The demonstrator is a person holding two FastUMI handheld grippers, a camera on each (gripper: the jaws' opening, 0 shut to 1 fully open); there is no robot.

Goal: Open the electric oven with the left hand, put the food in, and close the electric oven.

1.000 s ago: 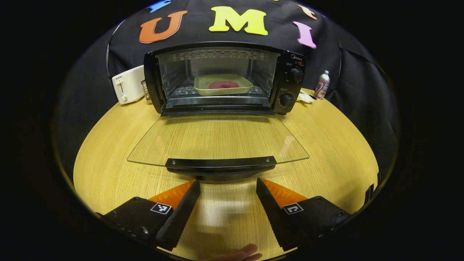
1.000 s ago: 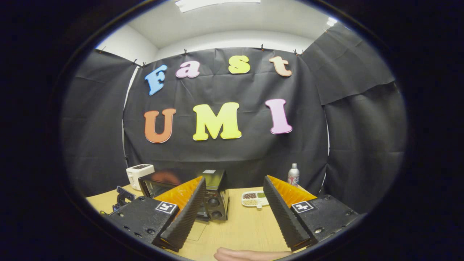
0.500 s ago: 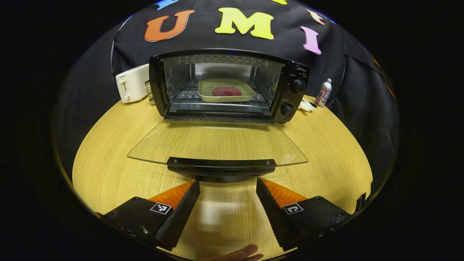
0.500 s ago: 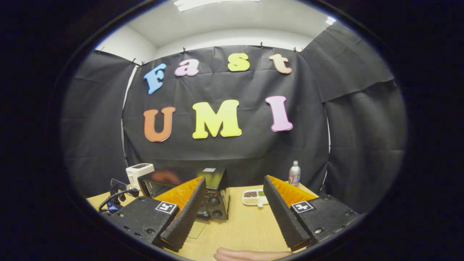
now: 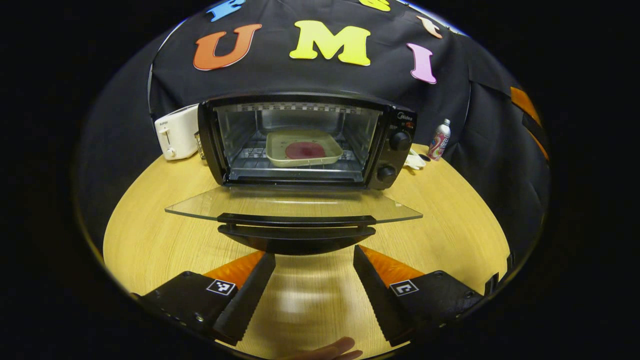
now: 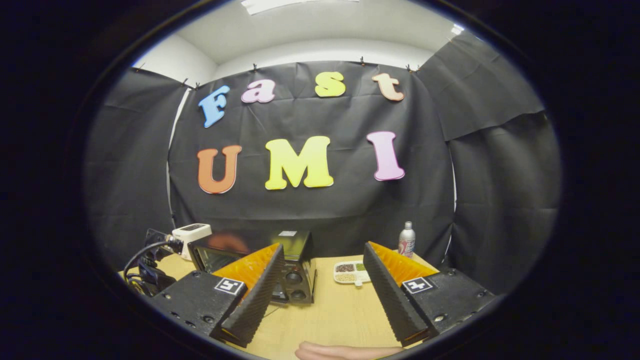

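**Oven door down, tray inside**

Wooden table (image 5: 150, 235) ringed by black cloth; white ceiling above in the right gripper view.

Electric oven (image 5: 306, 140) toward the far edge, cavity facing the left gripper view. Glass door (image 5: 295, 206) dropped forward, near level, dark handle (image 5: 297, 233) along its near edge. Inside on the wire rack: pale tray (image 5: 303, 148) carrying a round reddish piece of food (image 5: 305, 149). Two knobs on the oven's right-hand panel.

Left gripper (image 5: 314, 257) just short of the handle, fingers spread wide, holding nothing, not touching the handle. Fingertip of a hand (image 5: 336, 347) at the bottom of that view.

Right gripper (image 6: 324, 257) raised well off the table, fingers apart, empty. Oven (image 6: 295, 260) seen between and behind its fingers.

White toaster (image 5: 175, 131) beside the oven's left side, near the far edge. Drink can (image 5: 439, 139) standing upright at the far right edge. Divided dish (image 6: 350, 271) of small dark and green items between oven and can.
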